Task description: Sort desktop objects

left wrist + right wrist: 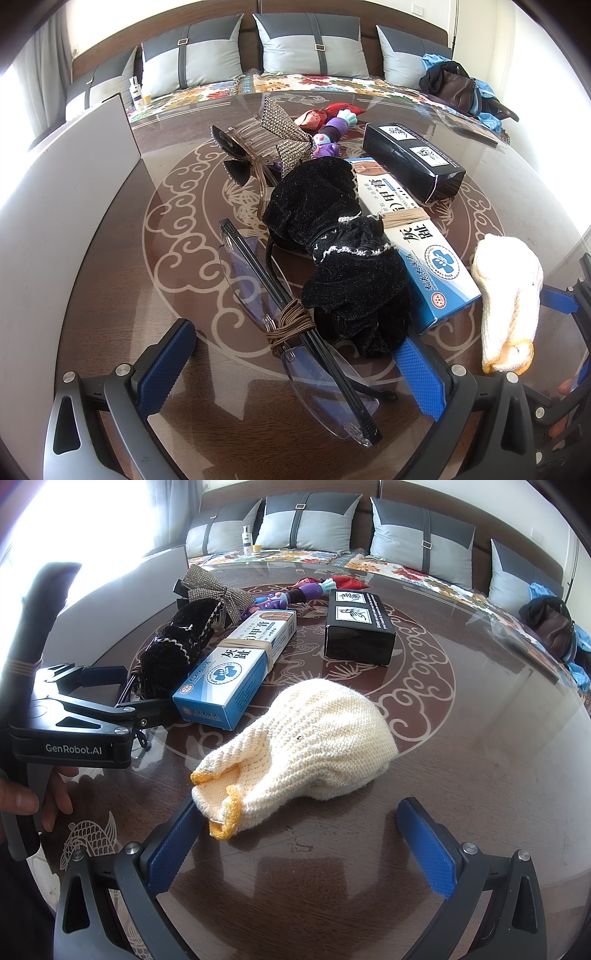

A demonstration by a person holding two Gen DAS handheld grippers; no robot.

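The table (pixel 461 738) is showing glossy glass over dark wood; the glove (pixel 314 738) is looking like rough cream knit, the scrunchie (pixel 332 221) like matt black velvet.

Round glass-topped table (pixel 461 738) with a cluttered centre

The dark brown top carries a pale scrollwork medallion under glass, and the things lie across it: a cream knitted glove (pixel 306 753) with a yellow cuff nearest the right side, a blue and white carton (pixel 236 668) bound by a rubber band just beside it, and a black box (pixel 356 631) farther back, apart from both. Left of the carton lies a black velvet scrunchie (pixel 332 243), and folded rimless glasses (pixel 295 328) wrapped with brown cord lie against it. Behind these sit a hair claw with a rhinestone bow (pixel 284 138) and a small purple toy figure (pixel 332 131). A pale flat panel (pixel 66 206) covers the table's left edge.
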